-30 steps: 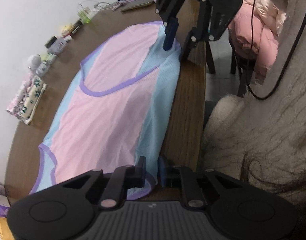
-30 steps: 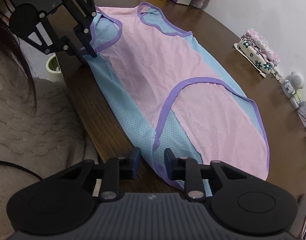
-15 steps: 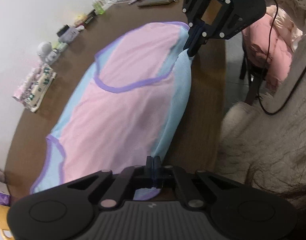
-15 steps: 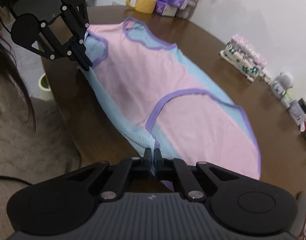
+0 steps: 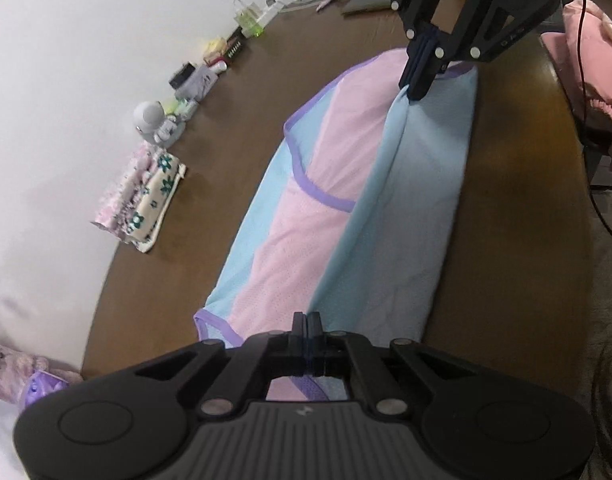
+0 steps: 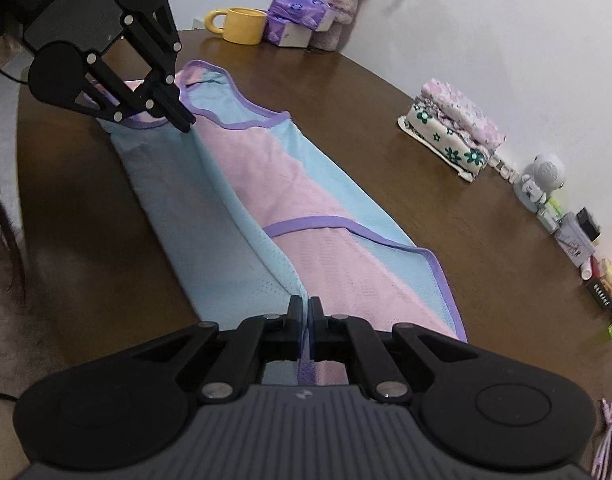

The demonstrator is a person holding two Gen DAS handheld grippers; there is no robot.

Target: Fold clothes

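Note:
A pink and light-blue mesh vest (image 5: 306,236) (image 6: 266,184) with purple trim lies lengthwise on the brown table (image 5: 517,240) (image 6: 385,120). Its near blue side is raised off the wood and hangs as a taut flap between the two grippers. My left gripper (image 5: 306,320) (image 6: 182,120) is shut on the vest's edge at one end. My right gripper (image 6: 304,304) (image 5: 415,88) is shut on the same edge at the other end. The far half of the vest still lies flat.
A stack of folded floral cloths (image 5: 142,204) (image 6: 453,136) sits beyond the vest. A small white robot figure (image 6: 541,180) and several small items line the wall edge. A yellow mug (image 6: 238,24) and purple tissue box (image 6: 298,20) stand at one end. A pink jacket (image 5: 593,64) lies off the table.
Both grippers, open a second ago, have shut on the vest's near edge. They have since lifted it and carried the blue side up and over toward the middle.

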